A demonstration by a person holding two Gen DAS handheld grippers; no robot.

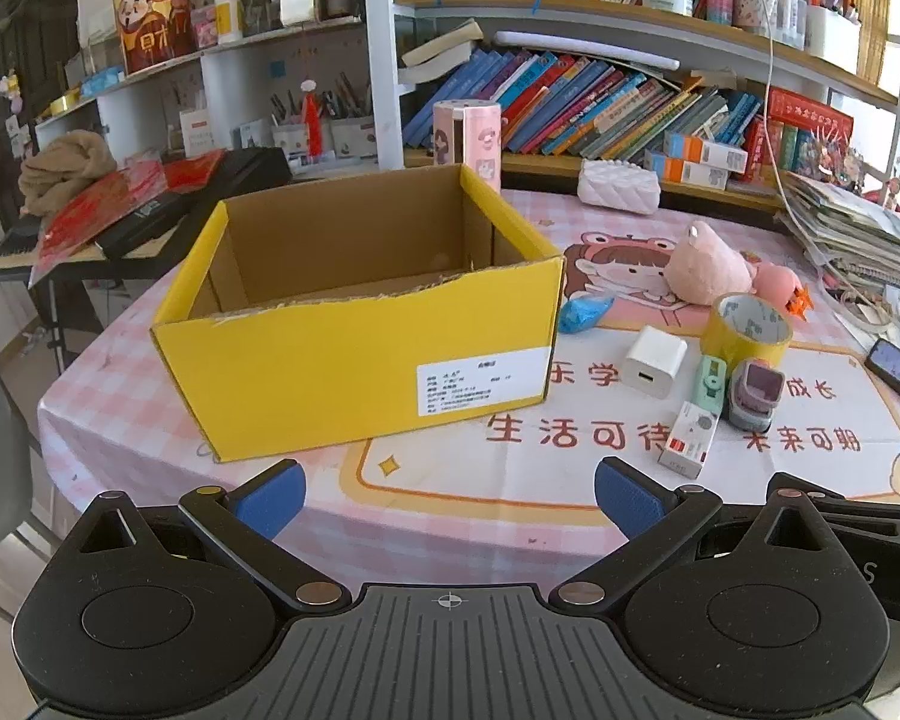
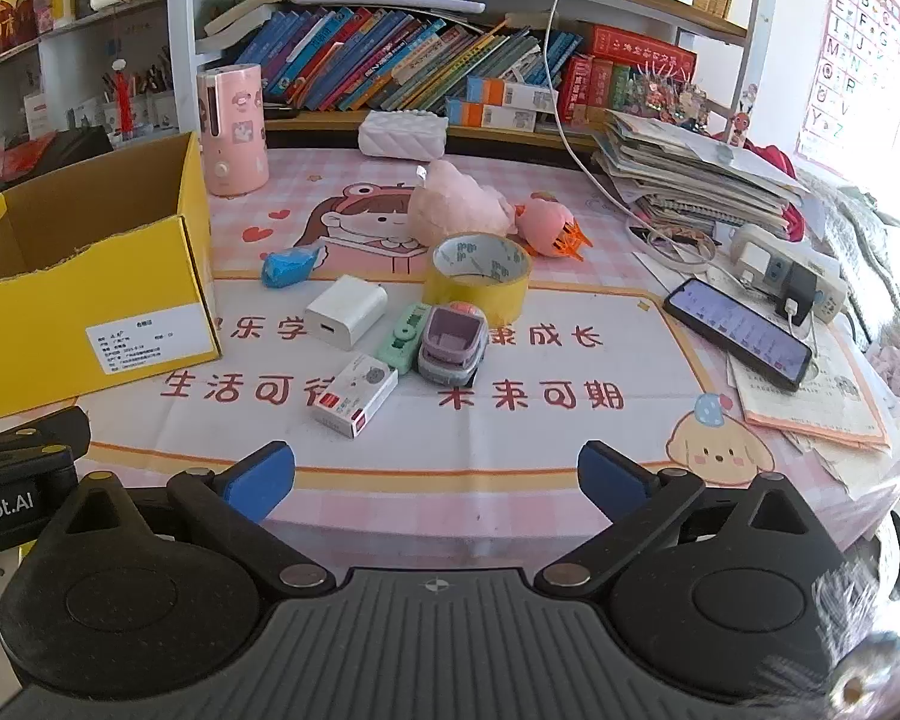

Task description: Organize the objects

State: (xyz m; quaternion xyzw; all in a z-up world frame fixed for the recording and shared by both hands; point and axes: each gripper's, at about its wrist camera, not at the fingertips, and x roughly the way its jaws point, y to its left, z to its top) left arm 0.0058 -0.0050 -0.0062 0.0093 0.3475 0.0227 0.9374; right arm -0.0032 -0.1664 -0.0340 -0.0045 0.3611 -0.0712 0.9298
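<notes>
I hold both the left gripper [image 1: 448, 498] and the right gripper [image 2: 436, 480] spread apart, empty. The open yellow cardboard box [image 1: 360, 324] sits left; the small white-and-red carton [image 2: 356, 395], right of it, runs near-left to far-right.

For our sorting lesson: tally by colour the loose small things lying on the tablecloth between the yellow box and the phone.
Pink: 2, plush toy, round toy
White: 2, charger, small carton
Blue: 1, wrapper
Yellow: 1, tape roll
Green: 1, stapler
Purple: 1, clip gadget
Total: 8

Table mat [image 2: 426, 444]: "生活可待", "未来可期". Left tongs body [image 2: 6, 504]: "obot.AI". Wall chart [image 2: 858, 54]: alphabet letters.
</notes>
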